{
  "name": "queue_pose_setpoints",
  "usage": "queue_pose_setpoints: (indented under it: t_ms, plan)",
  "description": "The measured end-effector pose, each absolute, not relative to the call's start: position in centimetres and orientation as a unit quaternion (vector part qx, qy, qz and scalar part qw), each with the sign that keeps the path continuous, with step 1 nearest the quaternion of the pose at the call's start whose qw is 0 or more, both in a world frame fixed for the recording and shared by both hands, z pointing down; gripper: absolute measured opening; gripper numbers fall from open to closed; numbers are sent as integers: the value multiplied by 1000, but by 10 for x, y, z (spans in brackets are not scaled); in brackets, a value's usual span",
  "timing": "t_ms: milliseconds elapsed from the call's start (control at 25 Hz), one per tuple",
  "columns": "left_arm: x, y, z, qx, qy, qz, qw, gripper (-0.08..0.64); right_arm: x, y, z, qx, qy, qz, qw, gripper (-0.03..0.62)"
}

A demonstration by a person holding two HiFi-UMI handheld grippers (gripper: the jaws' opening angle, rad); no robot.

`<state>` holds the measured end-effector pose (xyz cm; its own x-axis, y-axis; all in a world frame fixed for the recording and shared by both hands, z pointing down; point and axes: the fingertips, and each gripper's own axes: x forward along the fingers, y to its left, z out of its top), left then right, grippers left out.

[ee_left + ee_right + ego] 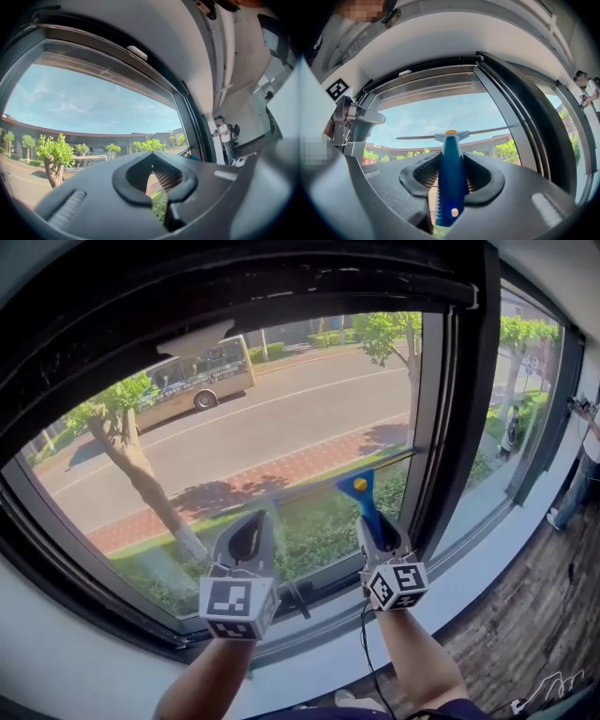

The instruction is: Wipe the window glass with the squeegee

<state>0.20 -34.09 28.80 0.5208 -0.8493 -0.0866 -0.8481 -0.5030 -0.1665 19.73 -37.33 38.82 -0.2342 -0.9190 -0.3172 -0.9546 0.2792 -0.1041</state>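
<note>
My right tool [449,174] is clamped on the blue handle of the squeegee [451,164], its two ribbed pads pinching the shaft from either side, low on its length. The handle runs straight up and away from me to a cross head with an orange cap and a thin dark blade [487,130] set level. My left tool [157,180] is pressed together bar a thin slit and carries nothing; it hangs just beside the right one, on its left.

From the head view, the squeegee [362,500] stands upright over the lower right part of the window glass [234,418], near the dark frame post [455,399]. Whether the blade is actually touching the pane I cannot tell. Outside are a road, a bus [192,382] and a tree [127,442]. The pale sill [487,545] runs off to the right, where a person [589,460] stands on the wooden floor.

I judge the squeegee light and easy to swing: a stiff plastic handle, grooved low down against slipping, with a soft rubber edge that must lie flat to clear water. The handle is the place to take it, never the blade. Held this low it has reach but could twist between the pads, so steady, even pressure on the pane looks wiser than force.
</note>
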Motion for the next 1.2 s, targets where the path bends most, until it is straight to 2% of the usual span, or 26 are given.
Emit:
queue_pose_setpoints:
  t_ms: [1200]
  plan:
    - [-9, -351, 348, -853, 516, -48, 60, 3, 184, -373, 491, -583, 802, -17, 130, 147]
